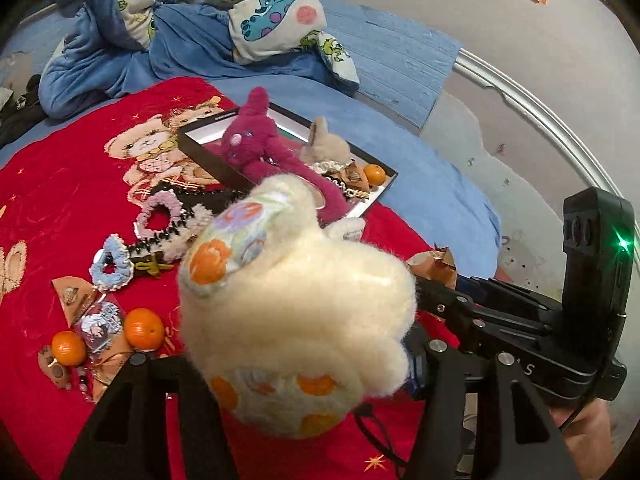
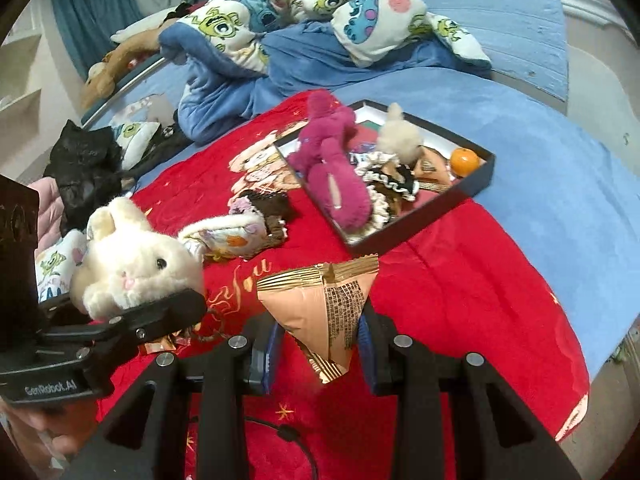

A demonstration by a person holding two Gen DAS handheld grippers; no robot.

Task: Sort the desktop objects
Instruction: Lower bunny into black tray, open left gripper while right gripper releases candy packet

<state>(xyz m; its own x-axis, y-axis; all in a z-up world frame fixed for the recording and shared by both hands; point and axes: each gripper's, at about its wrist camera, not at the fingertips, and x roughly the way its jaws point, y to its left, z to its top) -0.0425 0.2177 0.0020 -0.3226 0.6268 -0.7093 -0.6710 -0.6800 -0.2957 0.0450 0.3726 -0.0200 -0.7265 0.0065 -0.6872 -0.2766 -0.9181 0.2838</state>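
My left gripper (image 1: pixel 288 364) is shut on a cream plush rabbit (image 1: pixel 296 312) with orange-patterned ears and holds it above the red blanket (image 1: pixel 60 184); the rabbit also shows in the right wrist view (image 2: pixel 136 256). My right gripper (image 2: pixel 320 344) is shut on a tan triangular snack packet (image 2: pixel 324 304). A black tray (image 2: pixel 472 190) beyond holds a magenta plush (image 2: pixel 332 168), a beige plush (image 2: pixel 400 136), scrunchies, a snack packet and an orange (image 2: pixel 464 160).
Two oranges (image 1: pixel 144 328), snack packets, a badge, scrunchies (image 1: pixel 158 216) and hair clips lie loose on the red blanket at the left. A bunched cartoon quilt (image 1: pixel 208 4) lies behind on the blue bedsheet. A black bag (image 2: pixel 84 172) sits at the bed's left edge.
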